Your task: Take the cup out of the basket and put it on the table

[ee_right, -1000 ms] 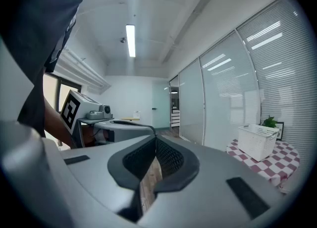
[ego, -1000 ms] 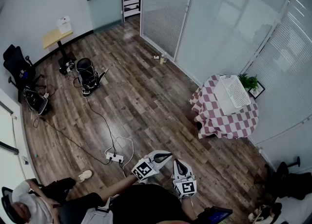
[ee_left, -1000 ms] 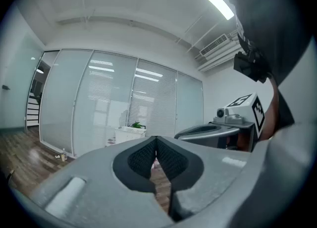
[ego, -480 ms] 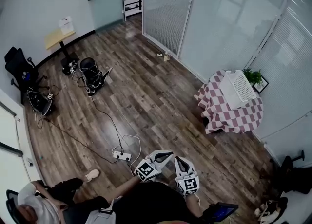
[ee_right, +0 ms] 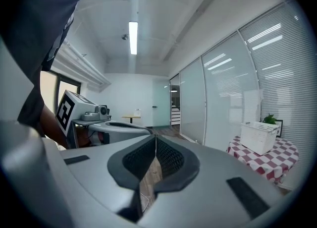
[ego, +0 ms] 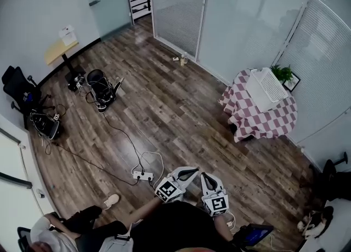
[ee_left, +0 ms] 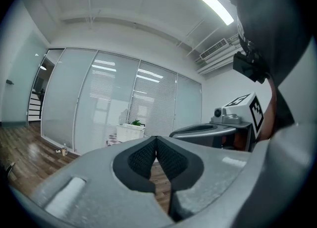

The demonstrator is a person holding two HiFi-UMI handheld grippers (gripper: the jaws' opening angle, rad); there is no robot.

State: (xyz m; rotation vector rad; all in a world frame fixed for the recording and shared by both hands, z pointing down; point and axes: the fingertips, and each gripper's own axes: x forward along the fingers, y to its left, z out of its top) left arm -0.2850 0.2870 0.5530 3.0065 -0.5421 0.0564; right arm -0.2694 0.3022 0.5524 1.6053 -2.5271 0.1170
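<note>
Seen from above, a white basket [ego: 255,95] sits on the checked table [ego: 258,126] at the right of the frame, beside the glass wall. The cup cannot be made out, as the basket's inside is too small to read. At bottom centre, the left gripper [ego: 192,172] and right gripper [ego: 204,176] are each pressed together on nothing. Open wood floor [ego: 181,114] stretches between them and the table. A power strip [ego: 142,175] lies just to their left, and a seated person [ego: 60,229] is cut off at lower left
</note>
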